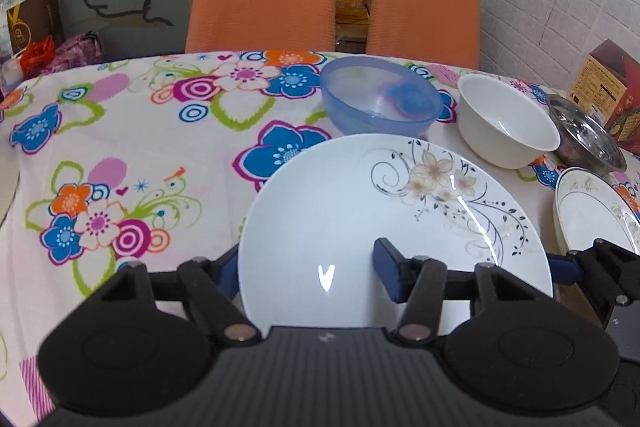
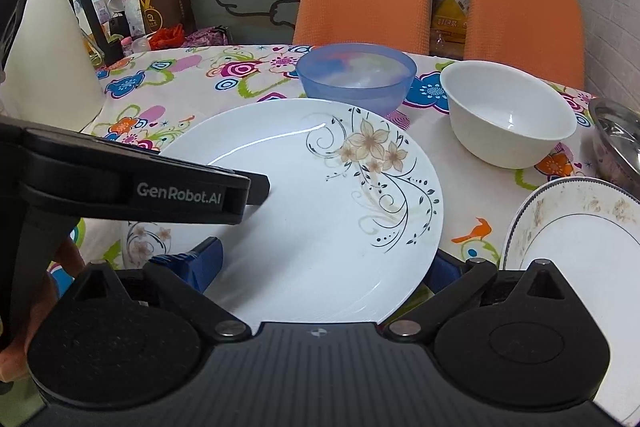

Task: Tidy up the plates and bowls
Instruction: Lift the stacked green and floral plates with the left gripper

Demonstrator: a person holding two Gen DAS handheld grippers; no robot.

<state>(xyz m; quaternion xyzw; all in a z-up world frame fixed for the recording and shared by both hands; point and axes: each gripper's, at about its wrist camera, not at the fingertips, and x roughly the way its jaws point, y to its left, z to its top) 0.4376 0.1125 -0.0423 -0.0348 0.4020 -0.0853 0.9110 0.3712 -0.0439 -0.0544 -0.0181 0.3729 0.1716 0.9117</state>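
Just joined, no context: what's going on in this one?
A person with a handheld gripper in each hand is sorting dishes on a floral tablecloth. The left gripper has its fingers on either side of the floral plate, apparently pinching its rim. The right gripper sits open around the same plate's near edge. A blue bowl, a white bowl, a steel bowl and a second plate wait nearby.

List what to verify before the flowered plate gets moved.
1. Left gripper grip on flowered plate: cannot tell; one finger lies over its face.
2. Right gripper grip: cannot tell; fingers flank the near rim.
3. White bowl apart from the plate: ok.
4. Blue bowl gap at far rim: cannot tell.
5. Second flowered plate underneath, touching: cannot tell.
6. Grey-rimmed plate, visible part bare: ok.
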